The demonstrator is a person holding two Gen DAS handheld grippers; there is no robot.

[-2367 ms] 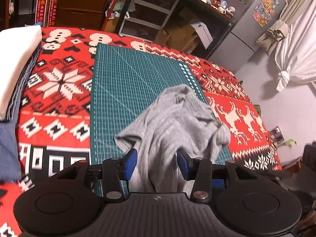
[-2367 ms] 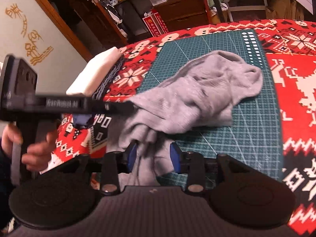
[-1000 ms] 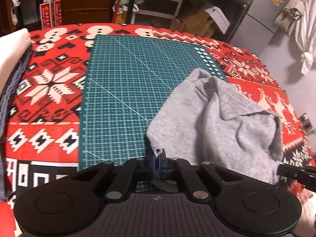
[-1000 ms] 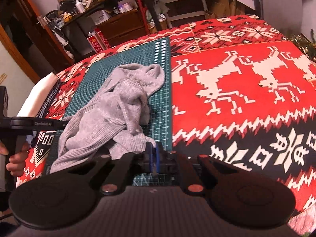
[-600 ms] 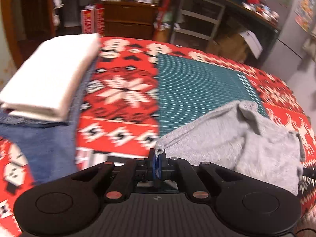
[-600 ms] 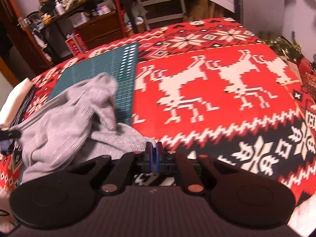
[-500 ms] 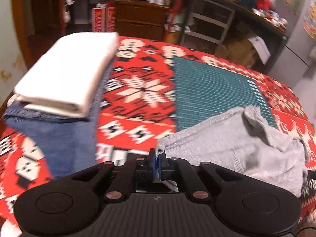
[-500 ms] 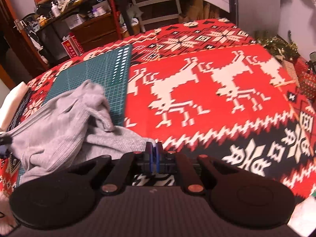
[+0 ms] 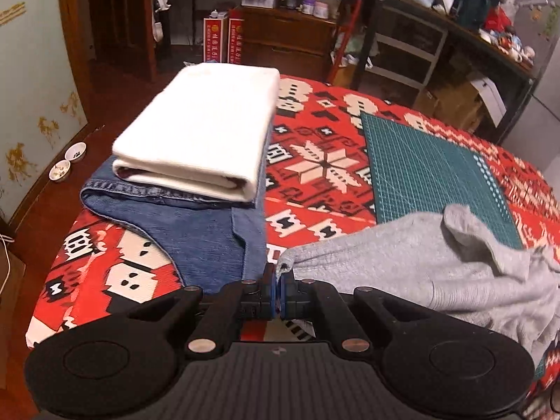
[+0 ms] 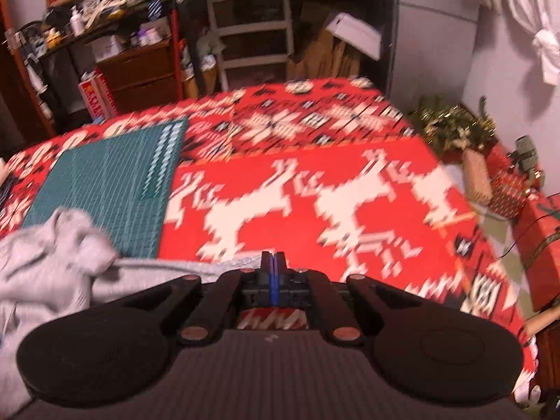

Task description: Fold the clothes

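A grey knit garment point(image 9: 437, 266) hangs stretched to the right of my left gripper point(image 9: 279, 281), which is shut on a corner of it above the table's near edge. In the right wrist view the same grey garment point(image 10: 52, 266) bunches at the lower left, and a taut edge of it runs to my right gripper point(image 10: 273, 262), which is shut on it. The green cutting mat point(image 9: 430, 171) lies on the red patterned tablecloth point(image 9: 315, 164), and the garment's far part rests on the green cutting mat point(image 10: 105, 182).
A folded white cloth point(image 9: 203, 140) sits on folded blue denim point(image 9: 196, 234) at the table's left end. Shelves, drawers and boxes point(image 9: 402, 52) stand behind the table. Wrapped gifts and a tinsel decoration point(image 10: 490, 175) sit off the table's right side. Two small bowls point(image 9: 68, 161) lie on the floor.
Both grippers closed on the grey garment and pulled apart, left going left toward the folded stack, right going right over the reindeer pattern. The garment is now stretched between them.
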